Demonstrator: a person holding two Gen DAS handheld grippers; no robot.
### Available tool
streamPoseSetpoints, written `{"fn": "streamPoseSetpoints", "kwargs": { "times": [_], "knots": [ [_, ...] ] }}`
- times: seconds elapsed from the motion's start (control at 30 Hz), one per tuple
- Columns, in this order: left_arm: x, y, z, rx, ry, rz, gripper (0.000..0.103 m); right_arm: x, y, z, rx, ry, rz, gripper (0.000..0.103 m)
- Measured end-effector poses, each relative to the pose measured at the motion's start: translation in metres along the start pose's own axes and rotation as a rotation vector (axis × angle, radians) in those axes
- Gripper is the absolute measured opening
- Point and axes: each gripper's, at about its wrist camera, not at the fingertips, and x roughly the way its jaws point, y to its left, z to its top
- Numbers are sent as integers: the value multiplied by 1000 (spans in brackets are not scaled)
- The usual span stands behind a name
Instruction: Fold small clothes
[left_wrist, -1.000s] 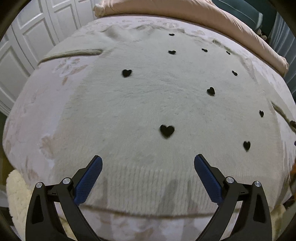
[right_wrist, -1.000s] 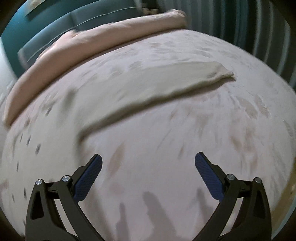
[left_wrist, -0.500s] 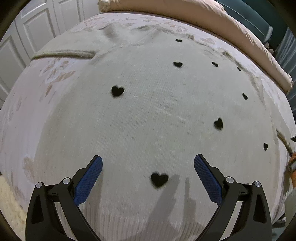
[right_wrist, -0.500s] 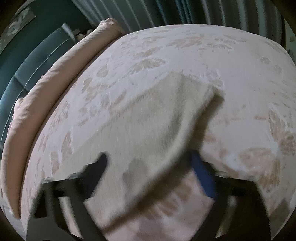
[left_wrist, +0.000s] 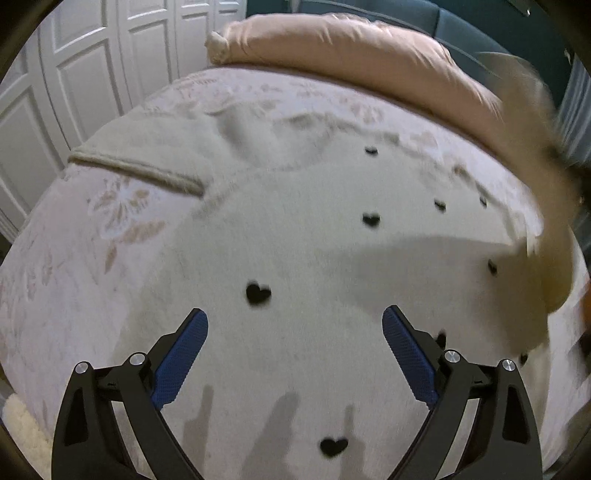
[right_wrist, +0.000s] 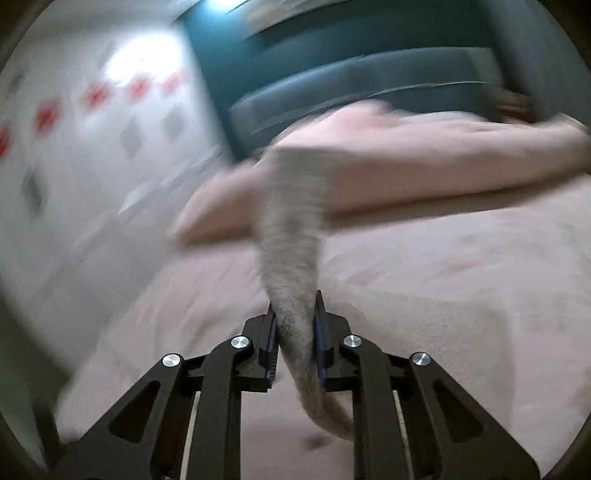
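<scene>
1. Cream, fuzzy knit fills my left wrist view: a small sweater (left_wrist: 295, 229) dotted with little black hearts (left_wrist: 258, 293) lies spread flat on a pale bedspread (left_wrist: 74, 236) with a faint leaf pattern; white panelled doors (left_wrist: 74, 74) stand at the far left, and a long peach bolster (left_wrist: 351, 48) runs along the far edge of the bed.
2. At the left of the garment one sleeve (left_wrist: 147, 155) stretches out flat toward the doors, its lower edge showing as a rolled seam.
3. My left gripper (left_wrist: 295, 354) hangs over the lower body of the sweater with its blue-padded jaws spread wide and nothing between them; they have just been easing slightly inward; I cannot tell whether the tips touch the knit.
4. At the right of that view the other sleeve (left_wrist: 546, 221) is lifted off the bed as a blurred cream band, throwing a broad shadow across the sweater's chest.
5. In my right wrist view the right gripper (right_wrist: 295, 332) has just been closing and is now clamped on that raised sleeve (right_wrist: 291, 236); the cloth runs between the pads, rising ahead of the jaws and trailing down behind them.
6. Behind it, blurred, I see the bedspread (right_wrist: 461, 277), the peach bolster (right_wrist: 424, 155), a teal headboard (right_wrist: 351, 74) and a pale wall (right_wrist: 74, 147) with red and grey diamond marks.
</scene>
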Motion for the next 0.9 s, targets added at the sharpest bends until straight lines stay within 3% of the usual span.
{"fn": "streamPoseSetpoints", "kwargs": {
  "times": [0.03,0.1,0.17,0.23,0.3,0.37,0.47,0.67,0.73,0.77,0.83,0.87,0.9],
  "knots": [
    [1,1,4,-5,-3,-7,94,22,15,-16,-27,62,-2,34],
    [12,1,14,-8,27,-41,94,66,37,-58,-51,194,-36,34],
    [22,0,22,-7,50,-68,94,77,40,-84,-25,256,-75,34],
    [33,1,32,-11,64,-102,94,55,28,-93,67,222,-46,35],
    [49,3,41,-35,90,-132,94,25,10,-98,185,187,-28,42],
    [66,5,50,-101,132,-184,94,-7,-16,-104,271,149,-63,51],
    [85,7,57,-199,171,-270,94,-41,-57,-109,396,131,-125,53],
    [102,-5,68,-294,183,-288,94,-66,-116,-127,658,92,-171,55],
    [101,-10,71,-322,183,-335,91,-67,-129,-133,708,80,-155,55],
    [102,-13,74,-322,186,-353,87,-66,-132,-133,727,72,-149,55],
    [103,-27,83,-276,181,-372,50,-59,-138,-130,761,57,-133,55],
    [105,-34,87,-250,175,-369,39,-56,-140,-126,764,49,-127,45],
    [103,-42,93,-208,155,-363,17,-53,-138,-121,754,35,-115,36]
  ]
}}
